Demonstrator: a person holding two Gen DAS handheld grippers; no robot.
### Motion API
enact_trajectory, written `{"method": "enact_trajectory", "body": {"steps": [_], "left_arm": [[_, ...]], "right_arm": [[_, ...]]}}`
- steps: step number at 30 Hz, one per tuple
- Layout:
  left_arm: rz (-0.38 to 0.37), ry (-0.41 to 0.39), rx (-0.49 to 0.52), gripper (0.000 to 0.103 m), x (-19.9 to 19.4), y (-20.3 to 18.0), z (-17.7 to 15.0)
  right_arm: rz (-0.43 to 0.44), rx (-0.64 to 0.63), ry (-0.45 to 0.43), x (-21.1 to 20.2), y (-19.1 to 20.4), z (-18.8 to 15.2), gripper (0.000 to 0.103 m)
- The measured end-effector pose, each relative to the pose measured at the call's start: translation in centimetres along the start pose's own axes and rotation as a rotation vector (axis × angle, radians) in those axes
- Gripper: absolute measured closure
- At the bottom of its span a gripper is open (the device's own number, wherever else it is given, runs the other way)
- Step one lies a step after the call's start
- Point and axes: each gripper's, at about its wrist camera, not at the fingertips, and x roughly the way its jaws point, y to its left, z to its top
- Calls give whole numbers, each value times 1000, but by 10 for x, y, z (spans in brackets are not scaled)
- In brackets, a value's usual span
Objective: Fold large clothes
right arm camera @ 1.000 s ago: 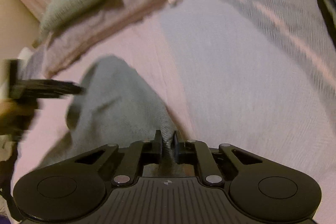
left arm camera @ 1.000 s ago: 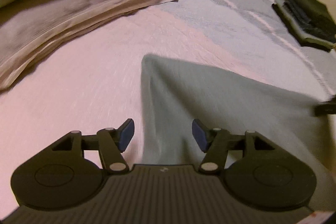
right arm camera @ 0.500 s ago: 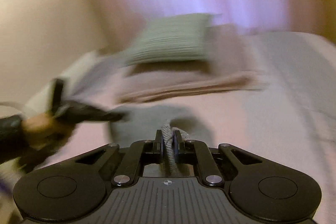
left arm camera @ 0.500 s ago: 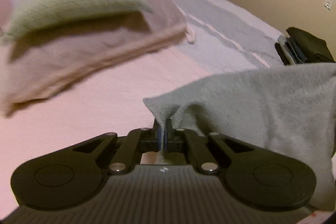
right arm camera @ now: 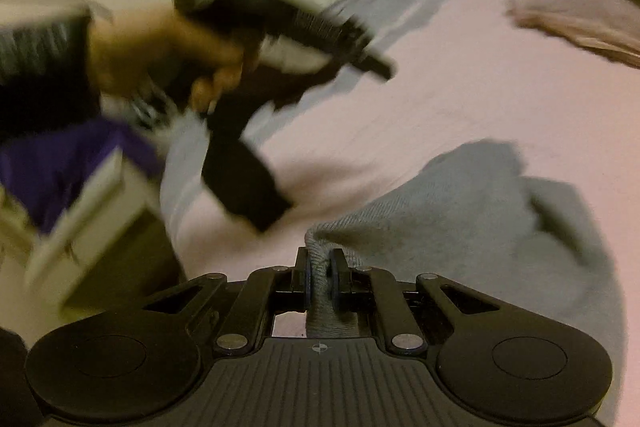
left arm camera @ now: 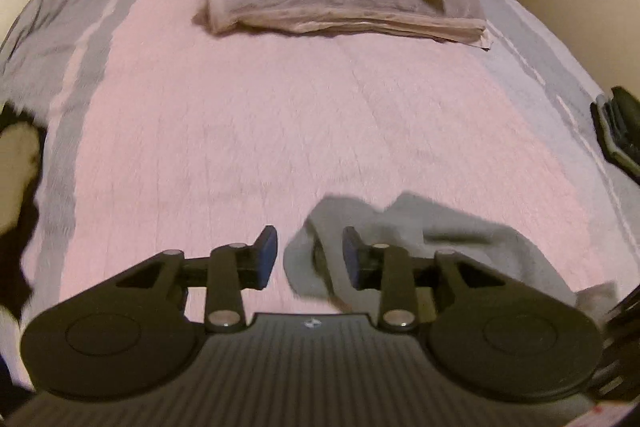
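Soft grey garment (left arm camera: 448, 239) slumped on the pink bedspread (left arm camera: 280, 131), bunched just ahead of and to the right of the left gripper (left arm camera: 309, 253) fingers. Jaws there just been opening — standing apart now, blue pads (left arm camera: 267, 257) bare, nothing pinched; a rumpled corner of cloth lies past the right-hand pad without being pressed. Over on the right gripper (right arm camera: 320, 277): clamped tight on a ribbed edge of the same garment (right arm camera: 460, 211), the knit squeezed into a narrow rope between the pads and trailing away beyond the fingertips to the right, where the rest sags in loose folds on the bed. Left hand (right arm camera: 160, 51) in view from there too, blurred, up and off to the left of those fingers, well clear of the cloth. Looks like thick fleece or sweatshirt knit — limp, light enough for one pinch, no stiffness at all, so bound to drape and crumple wherever unsupported. Not slippery, not fragile; grippy under rubber pads. Best taken by the ribbed hem or a seamed corner, where the fabric is doubled and will not stretch. Probably wants that loose corner just beyond the left fingertips re-pinched, then both edges pulled taut before laying flat.
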Motion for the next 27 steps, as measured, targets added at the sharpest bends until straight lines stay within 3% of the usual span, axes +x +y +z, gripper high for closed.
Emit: {"method": "enact_trajectory", "body": {"steps": [2, 3, 6, 7, 10, 13, 14, 16, 18, 23, 27], "left_arm": [[-43, 10, -28, 62, -6, -1, -12], [-64, 14, -34, 52, -5, -4, -18], [-140, 34, -46, 45, 7, -25, -32], [-158, 40, -45, 40, 12, -32, -35], [-209, 84, 3, 37, 33, -61, -43], [-196, 132, 54, 38, 60, -83, -48], [-201, 149, 56, 41, 70, -87, -50], [-179, 167, 81, 80, 77, -95, -55], [-172, 148, 65, 93, 73, -92, -50], [-121, 85, -29, 97, 25, -56, -45], [-82, 117, -109, 95, 9, -22, -63]], "right_arm": [[-2, -1, 37, 17, 9, -7, 95], [-10, 3, 52, 20, 3, -11, 93], [-4, 27, 54, 20, -3, -12, 62], [-4, 31, 49, 16, -6, -12, 45], [-35, 24, 42, -9, -15, -19, 41], [-103, 33, 36, -36, -32, -28, 41], [-131, 45, 31, -44, -40, -32, 41], [-204, 95, 12, -56, -60, -35, 41], [-262, 171, -3, -67, -85, -37, 41], [-283, 199, -59, -70, -121, -14, 41], [-230, 127, -16, -31, -139, 15, 41]]}}
